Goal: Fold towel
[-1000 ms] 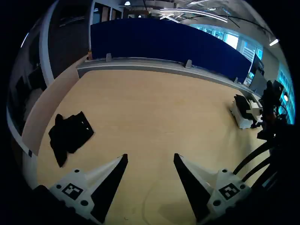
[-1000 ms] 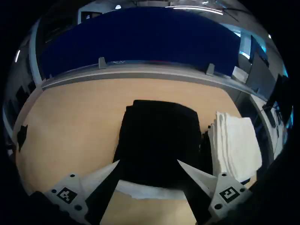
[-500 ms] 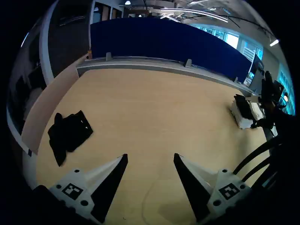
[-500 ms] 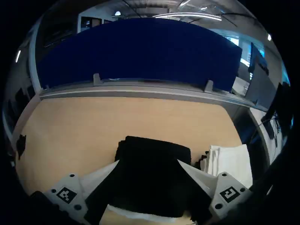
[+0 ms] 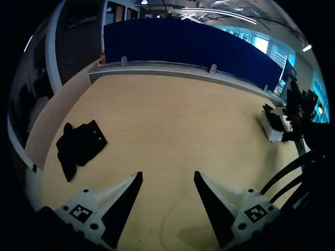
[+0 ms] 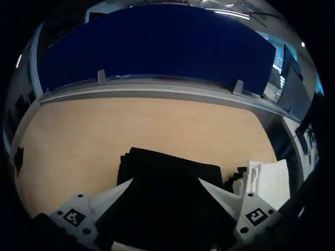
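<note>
The left gripper (image 5: 167,175) has its two white-and-black fingers set well apart, with nothing between them but the bare pale wooden tabletop (image 5: 176,121). In the left gripper view a crumpled black towel (image 5: 79,146) lies loose on that tabletop at about 9 o'clock, near the table's edge and well apart from the fingers. At 3 o'clock, near the far right edge of the table, sits a small pile of folded cloth (image 5: 271,127), white below and dark on top; a dark shape hangs over it, too dim to make out. A long dark blue partition screen (image 5: 188,44) runs along the back of the table at 12 o'clock, standing on a grey rail (image 5: 167,72).

The right gripper (image 6: 165,180) is likewise spread wide and clamps nothing. In the right gripper view a folded black towel (image 6: 167,175) lies flat on the tabletop at 6 o'clock, under and between the two fingers; whether the fingers touch it cannot be told. Just beside it, at 4 o'clock, lies a stack of folded white towels (image 6: 270,184). At 9 o'clock, at the far table edge, a small scrap of black cloth (image 6: 19,157) shows.
</note>
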Demonstrator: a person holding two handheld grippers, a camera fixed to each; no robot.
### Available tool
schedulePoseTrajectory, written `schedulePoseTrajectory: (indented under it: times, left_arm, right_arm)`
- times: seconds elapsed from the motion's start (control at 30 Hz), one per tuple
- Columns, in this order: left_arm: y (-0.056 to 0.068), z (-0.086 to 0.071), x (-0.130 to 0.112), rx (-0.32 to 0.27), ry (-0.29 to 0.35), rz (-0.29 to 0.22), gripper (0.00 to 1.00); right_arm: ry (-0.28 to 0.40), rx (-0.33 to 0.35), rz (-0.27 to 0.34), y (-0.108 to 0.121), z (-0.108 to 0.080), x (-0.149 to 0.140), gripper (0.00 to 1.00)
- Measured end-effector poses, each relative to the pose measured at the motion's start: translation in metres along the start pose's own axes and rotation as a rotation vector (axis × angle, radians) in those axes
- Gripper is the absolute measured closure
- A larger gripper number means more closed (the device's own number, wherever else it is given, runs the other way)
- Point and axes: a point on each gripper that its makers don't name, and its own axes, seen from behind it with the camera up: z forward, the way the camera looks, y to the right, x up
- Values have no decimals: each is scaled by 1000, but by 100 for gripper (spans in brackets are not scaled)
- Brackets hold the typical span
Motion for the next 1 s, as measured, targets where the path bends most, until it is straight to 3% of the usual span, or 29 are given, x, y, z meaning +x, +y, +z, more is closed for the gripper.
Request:
schedulePoseTrajectory:
  times: [0.27,0.57,1.0]
  left_arm:
    - [-1,-3,-2,7,-3,-1,9]
    - [2,-2,0,0,3,5,9]
    - [4,-1,16,-30,43,-8,9]
  right_arm:
    - [-1,6,28,-1,8,-4,0]
    - [2,19,27,-2,1,1,0]
    - [93,24,40,-9,-71,23,0]
